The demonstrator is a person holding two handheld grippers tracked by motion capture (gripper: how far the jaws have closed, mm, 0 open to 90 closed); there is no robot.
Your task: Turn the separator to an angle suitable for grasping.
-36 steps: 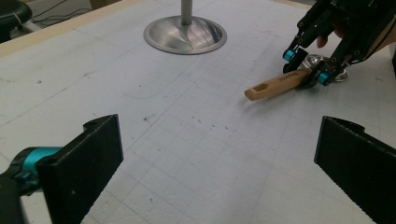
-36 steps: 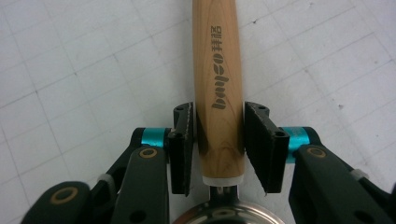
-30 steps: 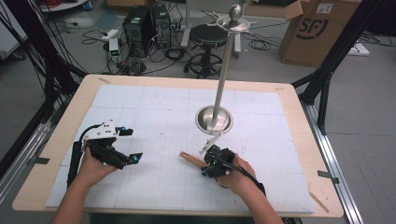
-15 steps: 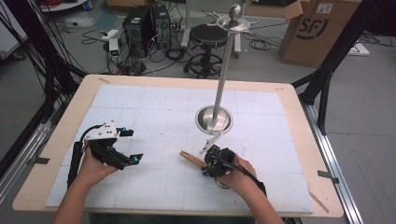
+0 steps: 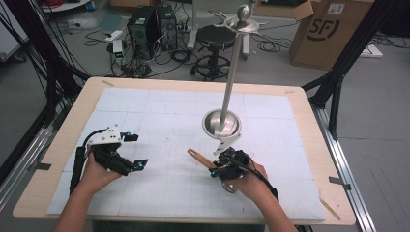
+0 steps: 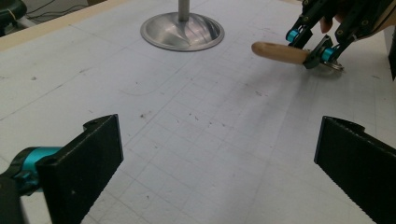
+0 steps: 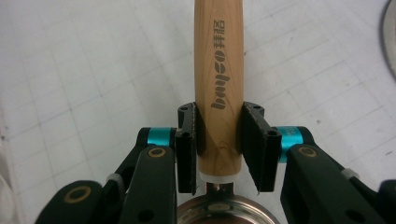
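Observation:
My right gripper [image 5: 215, 170] is shut on the wooden handle [image 5: 198, 157] of a metal utensil, low over the white mat. In the right gripper view the jaws clamp the printed handle [image 7: 218, 70] near its ferrule, and the utensil's round metal rim [image 7: 219, 211] shows just below. The handle [image 6: 278, 52] points left, toward my left gripper [image 5: 135, 151]. That gripper is open above the mat at the left, its wide-apart fingers [image 6: 84, 163] holding nothing. A metal stand with a round base [image 5: 221, 123] and a tall pole [image 5: 232, 72] rises just behind the right gripper.
A white gridded mat [image 5: 164, 116] covers most of the wooden table [image 5: 309, 121]. The stand's base [image 6: 182, 31] lies ahead in the left gripper view. Beyond the table's far edge are a stool [image 5: 212, 36], computer cases [image 5: 150, 21] and a cardboard box [image 5: 329, 29].

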